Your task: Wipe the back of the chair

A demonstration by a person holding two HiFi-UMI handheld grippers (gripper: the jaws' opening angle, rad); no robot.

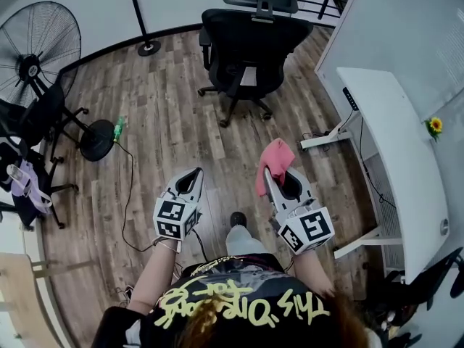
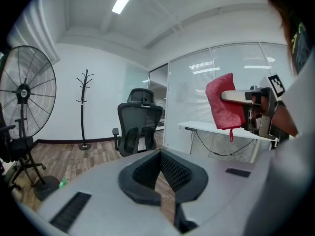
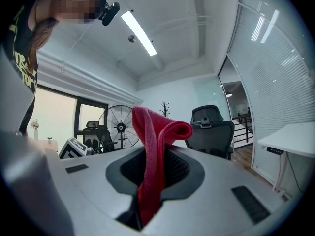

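A black mesh office chair [image 1: 246, 46] stands on the wood floor ahead of me, its back facing me; it also shows in the left gripper view [image 2: 139, 124] and the right gripper view [image 3: 212, 132]. My right gripper [image 1: 270, 171] is shut on a red cloth [image 1: 274, 162], which sticks up between the jaws [image 3: 155, 146] and folds over at the top. The cloth [image 2: 224, 106] hangs from that gripper in the left gripper view too. My left gripper [image 1: 194, 174] is shut with nothing in it, held level beside the right one. Both are well short of the chair.
A white desk [image 1: 395, 151] runs along the right by a glass wall. A pedestal fan [image 1: 36, 46] and a dark chair [image 1: 36, 129] stand at the left, with a cable [image 1: 129, 194] and a green bottle [image 1: 117, 127] on the floor. A coat stand [image 1: 145, 42] is behind.
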